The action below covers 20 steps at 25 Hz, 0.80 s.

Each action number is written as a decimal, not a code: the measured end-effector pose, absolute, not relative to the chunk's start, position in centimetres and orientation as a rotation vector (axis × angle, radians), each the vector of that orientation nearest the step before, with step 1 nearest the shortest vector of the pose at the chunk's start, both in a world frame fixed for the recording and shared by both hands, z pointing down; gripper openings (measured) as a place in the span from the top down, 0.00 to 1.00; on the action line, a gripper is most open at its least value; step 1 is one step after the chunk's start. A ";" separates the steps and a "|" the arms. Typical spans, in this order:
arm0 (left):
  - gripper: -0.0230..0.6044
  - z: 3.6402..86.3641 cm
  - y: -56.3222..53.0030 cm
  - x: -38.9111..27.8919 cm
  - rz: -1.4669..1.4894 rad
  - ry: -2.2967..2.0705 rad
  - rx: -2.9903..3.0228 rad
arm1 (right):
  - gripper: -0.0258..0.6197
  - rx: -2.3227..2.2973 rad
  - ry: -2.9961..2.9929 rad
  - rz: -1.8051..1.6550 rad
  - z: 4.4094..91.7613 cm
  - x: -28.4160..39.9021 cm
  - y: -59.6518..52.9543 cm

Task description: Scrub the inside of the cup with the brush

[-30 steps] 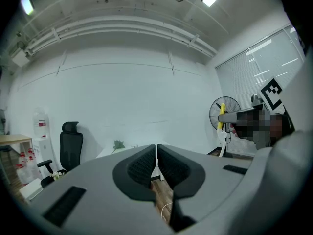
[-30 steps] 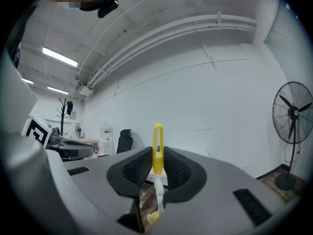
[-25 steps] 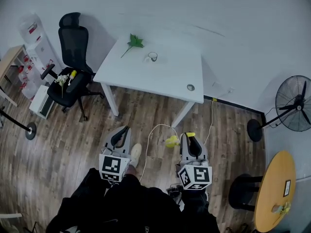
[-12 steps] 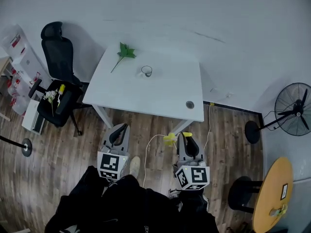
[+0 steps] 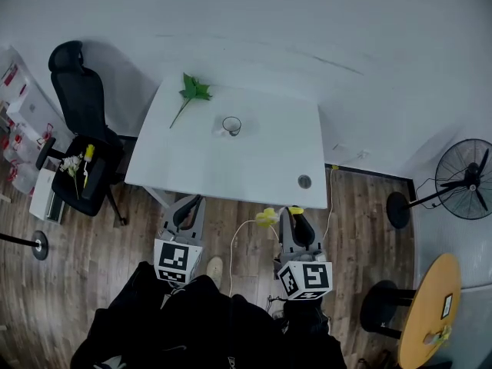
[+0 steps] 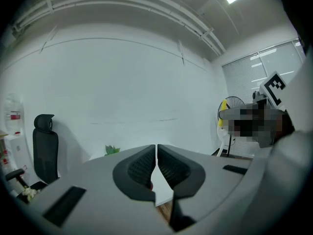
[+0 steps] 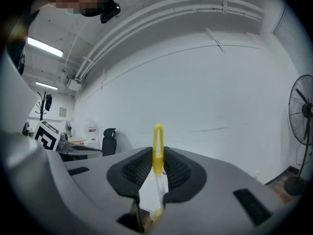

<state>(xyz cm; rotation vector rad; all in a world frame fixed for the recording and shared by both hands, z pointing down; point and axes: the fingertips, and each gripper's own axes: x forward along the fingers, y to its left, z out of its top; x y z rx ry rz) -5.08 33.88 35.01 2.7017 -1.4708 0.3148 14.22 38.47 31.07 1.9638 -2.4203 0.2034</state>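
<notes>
My left gripper (image 6: pixel 156 166) is closed with nothing between its jaws. My right gripper (image 7: pixel 157 174) is clamped on the yellow handle of the brush (image 7: pixel 157 148). The cup (image 5: pixel 231 124) stands upright on the white tabletop (image 5: pixel 261 167), well apart from both.

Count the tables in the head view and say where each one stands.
2. A white table stands against the wall at the picture's middle. A round wooden table sits at the lower right edge, partly cut off. More may lie outside the picture.
</notes>
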 end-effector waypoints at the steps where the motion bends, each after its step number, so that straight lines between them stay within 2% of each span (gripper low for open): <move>1: 0.91 35.1 33.2 -5.2 0.315 -1.468 2.703 | 0.83 1.962 -2.423 0.202 31.0 14.1 37.8; 20: 0.91 34.4 23.4 -6.7 0.277 -1.512 2.703 | 0.83 1.946 -2.476 0.107 28.9 12.9 26.2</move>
